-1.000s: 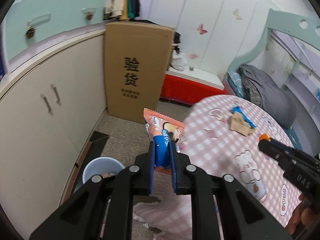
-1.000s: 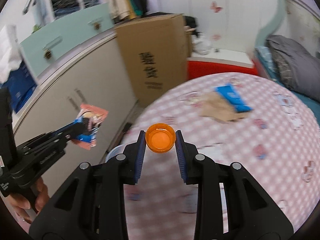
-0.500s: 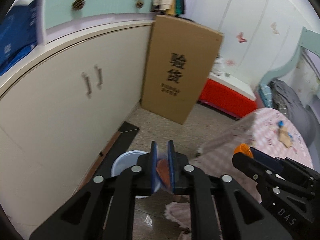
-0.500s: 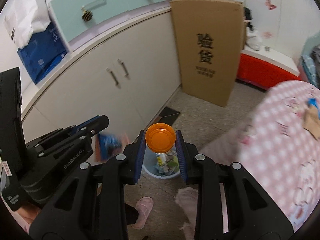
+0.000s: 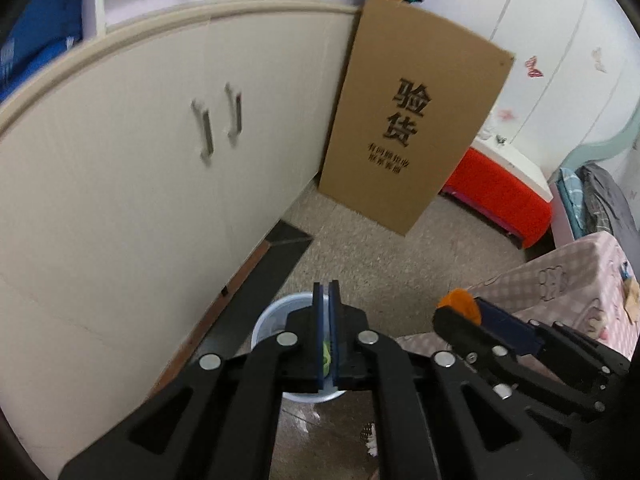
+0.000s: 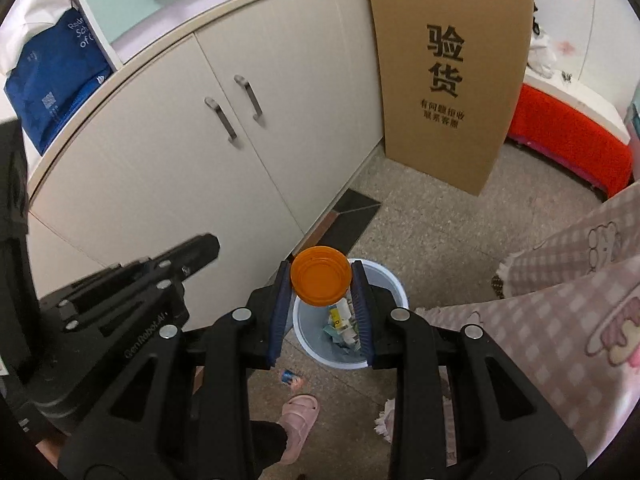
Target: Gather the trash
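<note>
I have the right tool (image 6: pixel 319 290) clamped rim to rim on a light, stiff, slippery-looking orange lid (image 6: pixel 319 275), poised above the trash bin (image 6: pixel 390 280) toward 12 o'clock, while my left tool (image 5: pixel 327 292) is pressed together with nothing between its fingers.

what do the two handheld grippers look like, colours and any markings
Both are matte black plastic frames with triangular cut-outs and round silver screw heads. The fingers carry blue ribbed pads. The left gripper has grey "GenRobot.AI" lettering on its side. The right gripper shows no visible lettering or cables.
</note>
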Demonstrator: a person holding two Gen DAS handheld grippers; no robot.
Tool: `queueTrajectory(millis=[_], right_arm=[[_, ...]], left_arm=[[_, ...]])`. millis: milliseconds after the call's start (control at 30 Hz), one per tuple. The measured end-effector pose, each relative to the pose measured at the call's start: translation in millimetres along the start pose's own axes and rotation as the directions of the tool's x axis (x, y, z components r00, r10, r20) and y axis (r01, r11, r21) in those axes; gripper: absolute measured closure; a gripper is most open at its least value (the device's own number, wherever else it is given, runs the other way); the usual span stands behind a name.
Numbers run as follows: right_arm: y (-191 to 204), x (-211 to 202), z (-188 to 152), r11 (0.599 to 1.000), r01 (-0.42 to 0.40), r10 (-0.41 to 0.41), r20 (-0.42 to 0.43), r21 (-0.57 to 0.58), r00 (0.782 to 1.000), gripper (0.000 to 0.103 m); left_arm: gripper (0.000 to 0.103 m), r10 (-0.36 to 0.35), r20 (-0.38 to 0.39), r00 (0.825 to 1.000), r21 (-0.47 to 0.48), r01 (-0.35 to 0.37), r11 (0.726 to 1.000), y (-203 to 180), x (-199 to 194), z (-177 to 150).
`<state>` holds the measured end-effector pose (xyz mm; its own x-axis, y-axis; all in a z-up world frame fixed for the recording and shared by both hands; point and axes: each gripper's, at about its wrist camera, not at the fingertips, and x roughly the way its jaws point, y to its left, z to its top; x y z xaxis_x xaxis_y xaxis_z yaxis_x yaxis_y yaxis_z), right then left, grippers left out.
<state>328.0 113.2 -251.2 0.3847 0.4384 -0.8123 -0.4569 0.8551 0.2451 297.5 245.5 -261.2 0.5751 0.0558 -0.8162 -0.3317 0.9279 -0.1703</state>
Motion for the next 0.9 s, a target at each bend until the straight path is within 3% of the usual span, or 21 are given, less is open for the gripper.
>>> queueTrajectory(millis=[167, 200, 233, 267, 333, 400, 667, 900], right_arm=[[-0.7, 6.4, 1.1, 0.999, -0.035, 0.035, 0.009, 0.006, 0.999, 0.070], [-0.9, 6.1, 1.5, 1.000, -0.030, 0.030, 0.017, 0.009, 0.999, 0.056], [-1.7, 5.8, 2.3, 1.000, -0.017, 0.016, 0.025, 0.013, 1.000, 0.049], [-2.7, 4.8, 2.6, 1.000, -0.020, 0.019, 0.030, 0.020, 0.999, 0.048], [-4.7, 1.5, 2.4, 0.999, -0.038, 0.036, 0.036, 0.035, 0.999, 0.048], [-4.4, -5.6, 1.9, 0.999, -0.033, 0.032, 0.049, 0.035, 0.998, 0.047], [-10.6, -57.2, -1.1, 0.999, -0.007, 0.003, 0.116, 0.034, 0.993, 0.042], [-47.5, -129.5, -13.7, 0.996, 0.051, -0.064, 0.199, 0.068, 0.978, 0.041]], left_arm=[[0.092, 0.021, -0.038, 0.999, -0.035, -0.022, 0.999, 11.6, 13.6, -5.8], [0.084, 0.016, -0.038, 0.999, -0.053, -0.018, 0.998, 15.5, 13.6, -5.5], [0.076, 0.017, -0.035, 0.999, -0.062, -0.019, 0.998, 17.6, 13.2, -5.2], [0.075, 0.029, -0.030, 0.999, -0.069, -0.031, 0.997, 19.1, 12.4, -4.6], [0.060, 0.057, -0.017, 0.998, -0.077, -0.058, 0.995, 22.7, 8.8, -3.0], [0.053, 0.052, -0.010, 0.999, -0.094, -0.052, 0.994, 25.7, 4.8, -1.5], [0.045, 0.031, 0.026, 0.999, -0.088, -0.028, 0.996, 9.4, -24.4, 0.2], [0.040, -0.027, 0.084, 0.996, -0.027, 0.029, 0.999, -38.6, -68.6, -4.4]])
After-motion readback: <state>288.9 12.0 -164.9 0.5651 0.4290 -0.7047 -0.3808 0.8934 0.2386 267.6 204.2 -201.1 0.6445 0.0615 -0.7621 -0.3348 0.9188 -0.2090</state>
